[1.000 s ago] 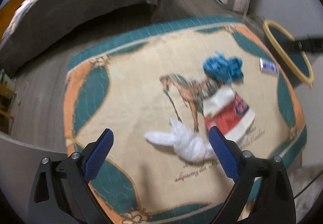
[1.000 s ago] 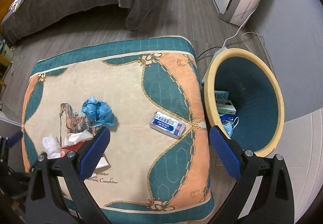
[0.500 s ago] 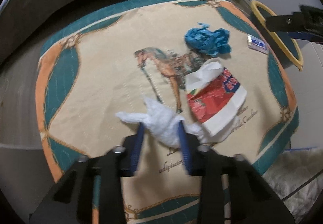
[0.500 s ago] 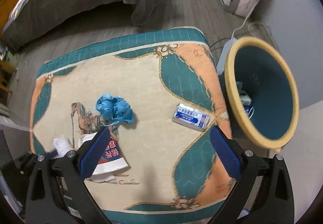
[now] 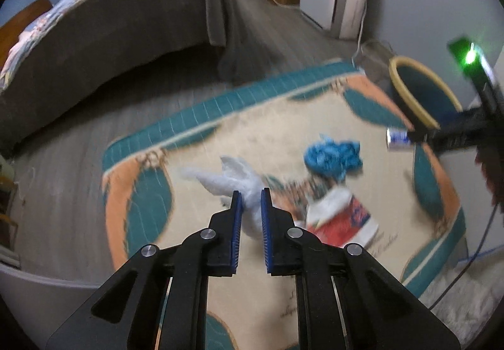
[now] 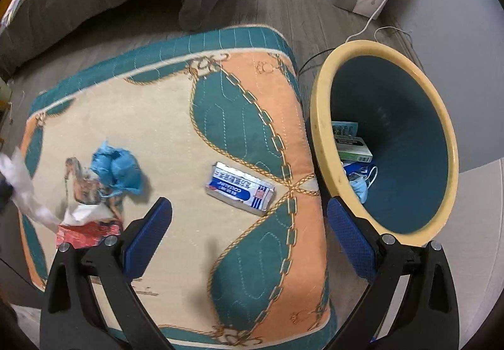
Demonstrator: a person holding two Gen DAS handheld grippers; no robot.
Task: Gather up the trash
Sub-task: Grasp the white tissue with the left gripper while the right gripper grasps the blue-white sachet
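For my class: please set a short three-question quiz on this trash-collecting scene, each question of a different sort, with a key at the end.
1. True or false: the left gripper is shut on the white tissue wad.
2. Which item lies nearest the trash bin? A) blue crumpled glove B) blue-and-white packet C) red-and-white wrapper
3. Fill in: the right gripper is ____ and holds nothing.

Key: 1 true; 2 B; 3 open.
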